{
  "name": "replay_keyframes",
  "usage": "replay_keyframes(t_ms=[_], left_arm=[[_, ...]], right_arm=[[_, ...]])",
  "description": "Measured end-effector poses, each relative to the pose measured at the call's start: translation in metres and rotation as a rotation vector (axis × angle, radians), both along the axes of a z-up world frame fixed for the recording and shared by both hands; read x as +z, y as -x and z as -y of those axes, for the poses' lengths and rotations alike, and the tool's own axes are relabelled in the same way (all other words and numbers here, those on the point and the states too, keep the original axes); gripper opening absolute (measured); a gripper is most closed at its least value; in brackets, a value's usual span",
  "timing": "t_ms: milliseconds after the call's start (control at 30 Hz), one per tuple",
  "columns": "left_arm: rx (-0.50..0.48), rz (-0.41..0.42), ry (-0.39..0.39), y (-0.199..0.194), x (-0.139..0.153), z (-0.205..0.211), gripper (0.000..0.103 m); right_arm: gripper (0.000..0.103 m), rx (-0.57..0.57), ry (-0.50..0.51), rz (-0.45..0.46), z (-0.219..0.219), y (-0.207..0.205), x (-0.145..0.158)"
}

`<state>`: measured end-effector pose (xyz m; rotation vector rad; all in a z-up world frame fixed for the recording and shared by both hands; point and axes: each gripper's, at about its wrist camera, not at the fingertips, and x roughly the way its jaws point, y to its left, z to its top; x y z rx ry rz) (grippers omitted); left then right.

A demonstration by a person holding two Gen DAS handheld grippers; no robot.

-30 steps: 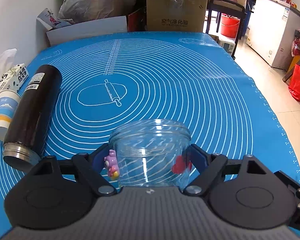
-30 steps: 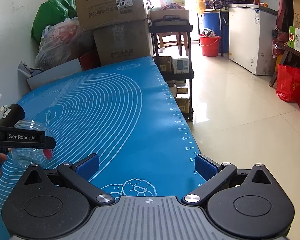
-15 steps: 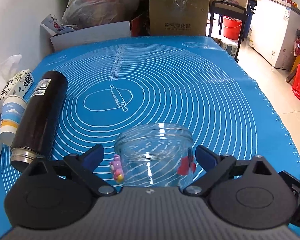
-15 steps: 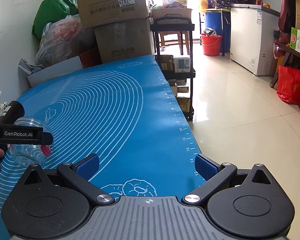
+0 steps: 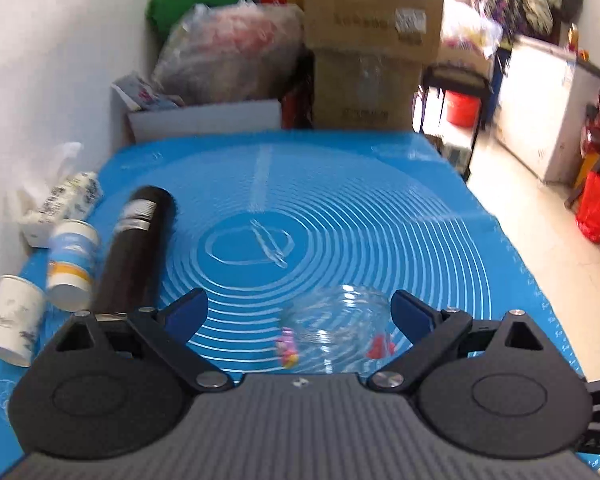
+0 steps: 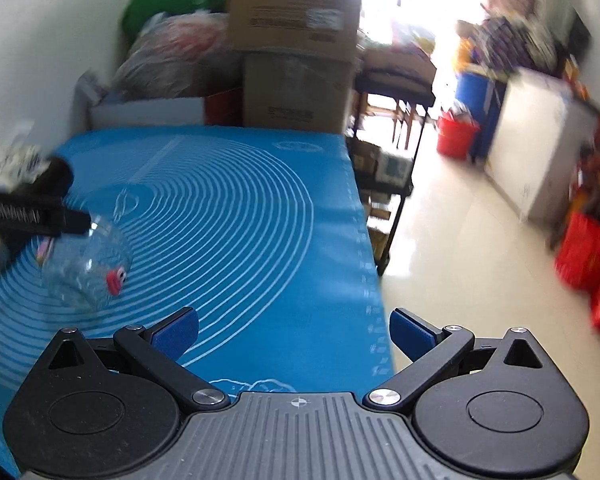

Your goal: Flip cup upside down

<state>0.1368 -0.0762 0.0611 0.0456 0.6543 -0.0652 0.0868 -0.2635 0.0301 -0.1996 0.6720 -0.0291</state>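
A clear glass cup (image 5: pixel 336 330) with a pink and a red sticker stands on the blue mat (image 5: pixel 380 208), free of any fingers. My left gripper (image 5: pixel 299 312) is open, raised above and behind the cup, its blue pads (image 5: pixel 188 312) wide apart. In the right wrist view the cup (image 6: pixel 86 266) sits at the left, under the left gripper's black finger (image 6: pixel 32 216). My right gripper (image 6: pixel 294 330) is open and empty over the mat's near right part.
A dark thermos (image 5: pixel 134 248) lies on the mat's left side, with paper cups (image 5: pixel 70 264) and a carton (image 5: pixel 60 204) beside it by the wall. Cardboard boxes (image 5: pixel 372 52) and bags stand behind the table. The mat's right edge (image 6: pixel 370 272) drops to the floor.
My left gripper has opened, let go of the cup and pulled up and back. The cup stays on the mat. My right gripper has also lifted and turned left; both views are blurred.
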Motion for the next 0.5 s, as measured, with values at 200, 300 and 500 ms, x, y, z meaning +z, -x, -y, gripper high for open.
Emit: replay_keyframes(t_ms=[200, 300, 500], left_arm=[[0.084, 0.082, -0.055, 0.031, 0.01, -0.034, 0.097], [0.115, 0.091, -0.087, 0.043, 0.005, -0.05, 0.097], [0.192, 0.077, -0.083, 0.056, -0.005, -0.084, 0.097]], right_arm=[[0.103, 0.198, 0.454, 0.042, -0.058, 0.006, 0.018], [0.103, 0.319, 0.736, 0.075, -0.091, 0.009, 0.016], [0.103, 0.583, 1.21, 0.06, -0.143, 0.019, 0.0]])
